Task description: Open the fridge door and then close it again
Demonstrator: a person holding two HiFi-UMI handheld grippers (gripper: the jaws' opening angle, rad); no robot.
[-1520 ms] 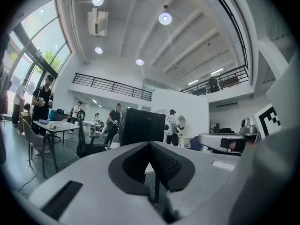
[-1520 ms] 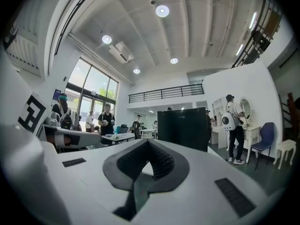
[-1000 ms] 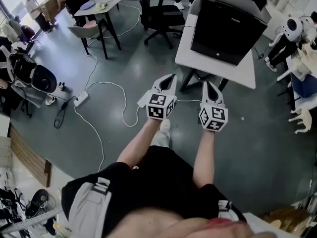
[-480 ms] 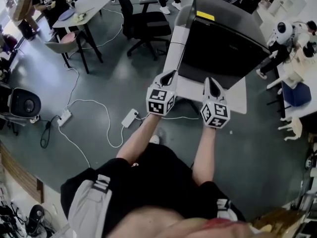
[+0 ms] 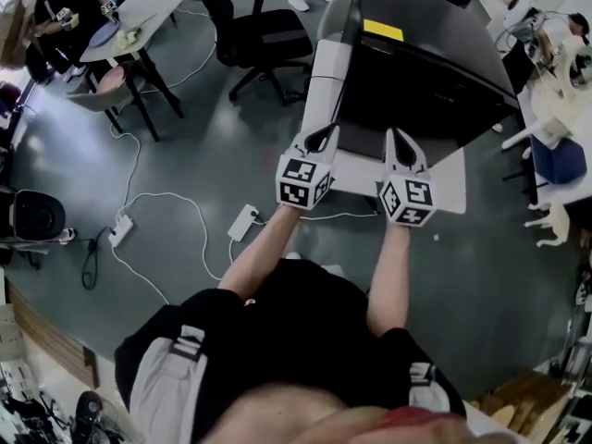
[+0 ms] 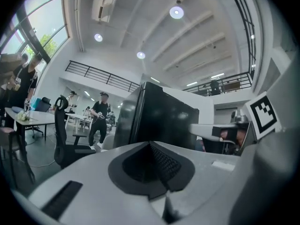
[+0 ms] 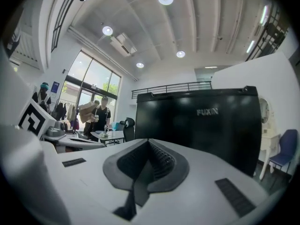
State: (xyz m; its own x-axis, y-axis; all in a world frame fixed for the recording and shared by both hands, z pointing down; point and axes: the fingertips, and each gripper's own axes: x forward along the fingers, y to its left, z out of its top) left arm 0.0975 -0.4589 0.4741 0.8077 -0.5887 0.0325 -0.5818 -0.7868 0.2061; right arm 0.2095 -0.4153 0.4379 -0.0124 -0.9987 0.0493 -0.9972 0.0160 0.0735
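- Two handheld grippers sit side by side at the centre of my head view, each on a bare forearm, both pointing toward the top of the frame.
- My left gripper (image 5: 321, 137) has its jaws clenched together with nothing between them. In the left gripper view (image 6: 151, 144) the dark ribbed pads meet along one line.
- My right gripper (image 5: 396, 138) is the same. In the right gripper view (image 7: 149, 142) its pads are pressed flat against each other and grasp nothing.
- One black box-shaped fridge (image 5: 435, 67) stands on a white table (image 5: 325, 67) in the upper centre and right of the head view, just beyond both sets of tips.
- A yellow label (image 5: 383, 30) lies on the fridge's top near its far edge.
- In the right gripper view the fridge (image 7: 201, 125) fills the centre and right of the frame. Its front carries pale lettering, and the door looks shut.
- In the left gripper view the fridge (image 6: 159, 116) shows corner-on at the centre of the frame.
- Neither gripper touches the fridge; both gripper views show open air ahead of the tips.
- A black office chair (image 5: 264, 35) stands left of the table, at the upper centre of the head view.
- A white power strip (image 5: 243, 221) with a cable lies on the grey floor (image 5: 203, 155), left of my forearms.
- Seated people and a second table (image 5: 148, 3) occupy the upper left corner.
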